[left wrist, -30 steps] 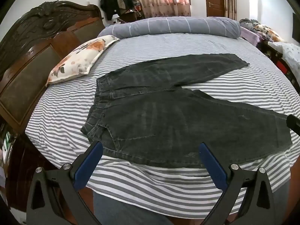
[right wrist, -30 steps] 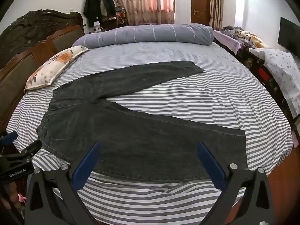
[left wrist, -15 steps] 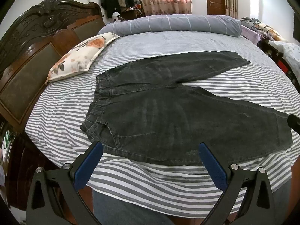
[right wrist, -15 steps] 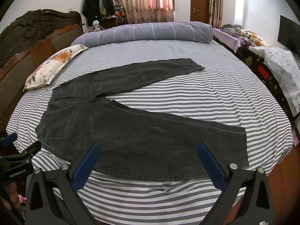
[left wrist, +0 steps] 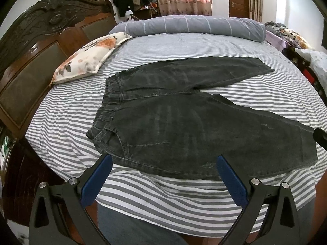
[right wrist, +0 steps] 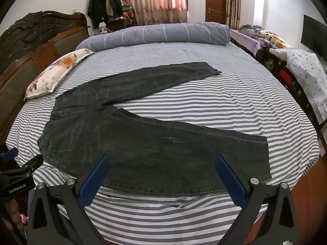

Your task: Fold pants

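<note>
Dark grey denim pants (left wrist: 184, 126) (right wrist: 143, 147) lie flat and unfolded on the bed (left wrist: 184, 47) (right wrist: 235, 106), which is covered by a grey-and-white striped sheet. The waistband sits toward the headboard (left wrist: 40, 57) (right wrist: 30, 47) side, and the two legs spread apart in a V: the far leg runs toward the middle of the bed, the near leg runs along the near edge, its hem close to the bed's corner. Both legs look smooth, with no fold made in them.

The left hand-held gripper (left wrist: 163, 177) hovers above the near edge of the bed with its blue-padded fingers (left wrist: 96, 183) spread wide and released, holding nothing; the near side seam of the pants lies just beyond the fingertips, at the hip part below the waistband. The right hand-held gripper (right wrist: 161, 177) is likewise released, its fingers (right wrist: 230, 183) wide apart and clear of the cloth, over the lower half of the near leg. In the right wrist view the left hand-held gripper (right wrist: 18, 169) shows at the left margin, beside the waistband corner.

A floral pillow (left wrist: 90, 59) (right wrist: 55, 73) rests beside the headboard, apart from the pants. A rolled grey quilt (left wrist: 188, 27) (right wrist: 155, 34) with thin white lines lies across the far edge of the bed. Dark coats (right wrist: 104, 6) hang on a stand near the patterned curtains (right wrist: 151, 0), with a wooden door (right wrist: 215, 2) to the right. No container shows clearly in either view
</note>
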`<control>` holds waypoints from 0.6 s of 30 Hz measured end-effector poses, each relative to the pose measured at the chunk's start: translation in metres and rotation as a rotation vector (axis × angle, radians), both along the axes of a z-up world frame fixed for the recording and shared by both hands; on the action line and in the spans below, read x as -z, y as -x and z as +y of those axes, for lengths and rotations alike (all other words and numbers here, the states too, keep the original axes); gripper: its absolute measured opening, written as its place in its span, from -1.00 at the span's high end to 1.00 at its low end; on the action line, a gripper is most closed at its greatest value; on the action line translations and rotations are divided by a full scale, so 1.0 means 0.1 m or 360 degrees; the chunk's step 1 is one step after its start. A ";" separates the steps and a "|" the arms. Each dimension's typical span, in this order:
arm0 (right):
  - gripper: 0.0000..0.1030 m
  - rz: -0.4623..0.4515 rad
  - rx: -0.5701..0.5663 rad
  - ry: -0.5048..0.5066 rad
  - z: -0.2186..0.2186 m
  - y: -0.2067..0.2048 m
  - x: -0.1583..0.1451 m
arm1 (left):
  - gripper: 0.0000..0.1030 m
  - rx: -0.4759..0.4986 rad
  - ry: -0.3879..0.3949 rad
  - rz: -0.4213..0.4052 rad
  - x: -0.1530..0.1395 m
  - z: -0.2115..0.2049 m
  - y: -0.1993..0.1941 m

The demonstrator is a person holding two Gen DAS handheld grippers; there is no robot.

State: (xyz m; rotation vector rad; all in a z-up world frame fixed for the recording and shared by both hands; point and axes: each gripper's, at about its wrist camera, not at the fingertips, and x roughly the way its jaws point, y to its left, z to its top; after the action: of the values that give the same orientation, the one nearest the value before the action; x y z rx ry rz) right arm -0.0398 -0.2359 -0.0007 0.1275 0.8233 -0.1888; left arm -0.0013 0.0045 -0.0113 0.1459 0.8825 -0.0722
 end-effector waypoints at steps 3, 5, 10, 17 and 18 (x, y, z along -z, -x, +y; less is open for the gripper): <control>-0.97 -0.0002 -0.0002 0.0002 0.00 0.00 0.00 | -0.94 0.0004 0.0000 0.0003 0.00 0.00 0.00; -0.97 -0.0005 0.0000 0.0002 -0.01 0.00 0.00 | -0.93 -0.0001 -0.0007 0.0000 0.00 0.00 0.00; -0.97 0.0003 0.0000 0.0001 -0.02 0.00 0.02 | -0.92 0.0025 -0.0066 -0.0010 0.01 -0.04 0.02; -0.97 0.0003 -0.0008 -0.0003 -0.05 0.00 0.03 | -0.92 0.0039 -0.0071 -0.0003 0.02 -0.04 0.00; -0.97 0.0004 -0.0008 -0.0004 -0.06 0.01 0.04 | -0.92 0.0040 -0.0069 -0.0003 0.02 -0.04 0.00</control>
State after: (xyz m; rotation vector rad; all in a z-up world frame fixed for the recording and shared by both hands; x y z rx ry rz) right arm -0.0403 -0.2419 -0.0044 0.1277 0.8264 -0.1834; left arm -0.0011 0.0004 -0.0131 0.1976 0.8807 -0.0763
